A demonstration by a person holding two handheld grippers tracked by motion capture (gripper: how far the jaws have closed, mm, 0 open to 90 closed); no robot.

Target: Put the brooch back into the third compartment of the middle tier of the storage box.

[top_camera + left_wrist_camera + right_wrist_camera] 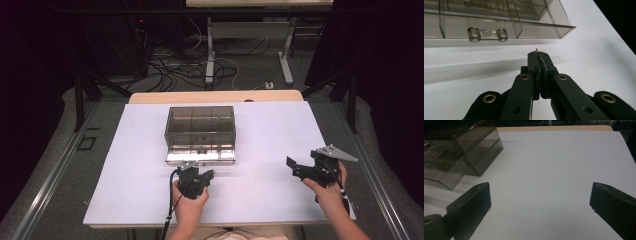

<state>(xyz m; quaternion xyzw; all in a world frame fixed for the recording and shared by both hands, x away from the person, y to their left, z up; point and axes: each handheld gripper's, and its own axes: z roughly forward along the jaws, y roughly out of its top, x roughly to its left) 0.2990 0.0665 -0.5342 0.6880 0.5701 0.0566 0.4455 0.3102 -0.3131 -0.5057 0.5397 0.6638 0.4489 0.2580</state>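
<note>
A smoky clear plastic drawer box [200, 125] stands mid-table, its lowest drawer [200, 156] pulled out toward me. In the left gripper view the drawer's front wall [541, 31] and its clear handle [487, 35] lie just ahead. My left gripper [190, 166] [538, 53] sits just in front of that drawer, jaws pressed together, and a tiny brass-coloured piece [537, 50] peeks out at their tips. My right gripper [306, 162] [540, 197] rests open at the right of the table with nothing between its jaws; the box [461, 152] is off to its left.
A white sheet [280, 130] covers the wooden table [215, 96]. Beyond the far edge lie floor cables [190, 65] and the legs of another table [210, 55]. Dark curtains and frame bars stand at both sides.
</note>
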